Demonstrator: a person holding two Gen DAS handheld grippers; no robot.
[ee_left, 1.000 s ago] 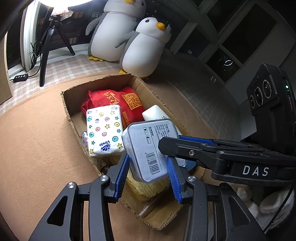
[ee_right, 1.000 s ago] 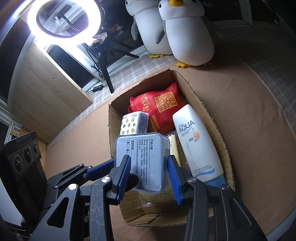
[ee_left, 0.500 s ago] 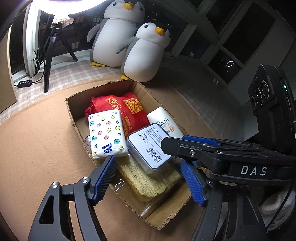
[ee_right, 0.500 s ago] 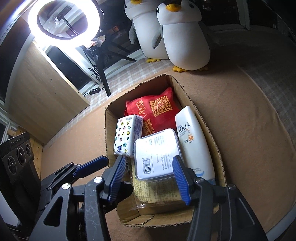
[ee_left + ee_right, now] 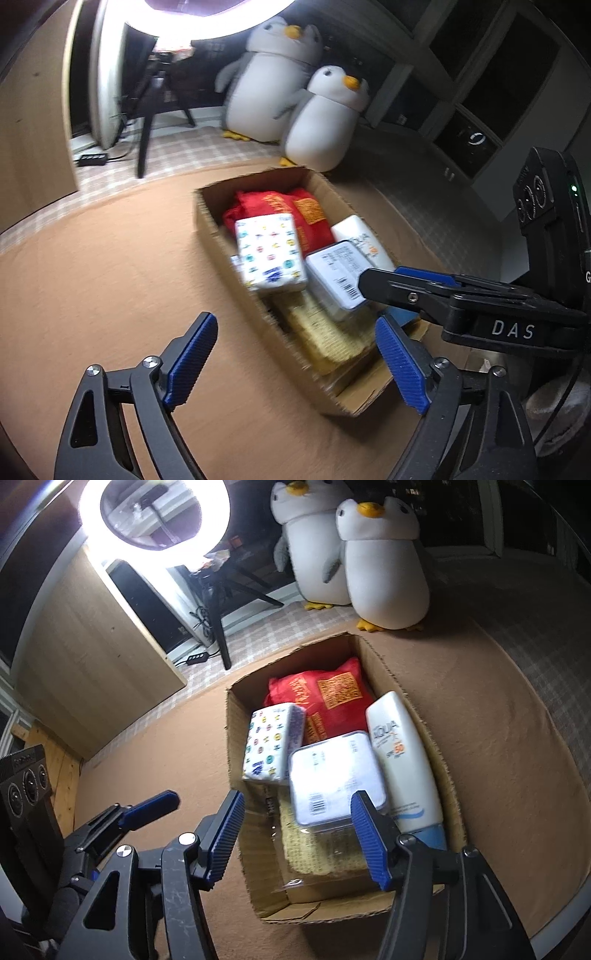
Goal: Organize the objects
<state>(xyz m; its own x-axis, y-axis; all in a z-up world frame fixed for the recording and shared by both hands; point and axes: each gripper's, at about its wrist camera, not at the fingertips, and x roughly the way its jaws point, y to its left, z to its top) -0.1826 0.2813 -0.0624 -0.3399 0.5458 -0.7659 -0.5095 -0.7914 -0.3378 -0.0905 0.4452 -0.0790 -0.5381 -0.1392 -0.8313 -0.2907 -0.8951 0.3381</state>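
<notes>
Released tin (image 5: 334, 775) now lies flat in box (image 5: 236, 746), just ahead of my right claw (image 5: 295, 836). Both claws opening, empty; left claw (image 5: 295, 365) pulled back. Tin placed, I judge.

Ring light (image 5: 153, 515) blown out, glaring; room beyond dim. Left wrist view motion-blurred. Fisheye bends and darkens edges.

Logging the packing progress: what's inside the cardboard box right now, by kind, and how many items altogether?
Red pouch: 1
Tissue pack: 1
Sunscreen tube: 1
Clear plastic case: 1
Yellow packet under the case: 1
Total visible in the cardboard box: 5
Both grippers are opening, with nothing held.
</notes>
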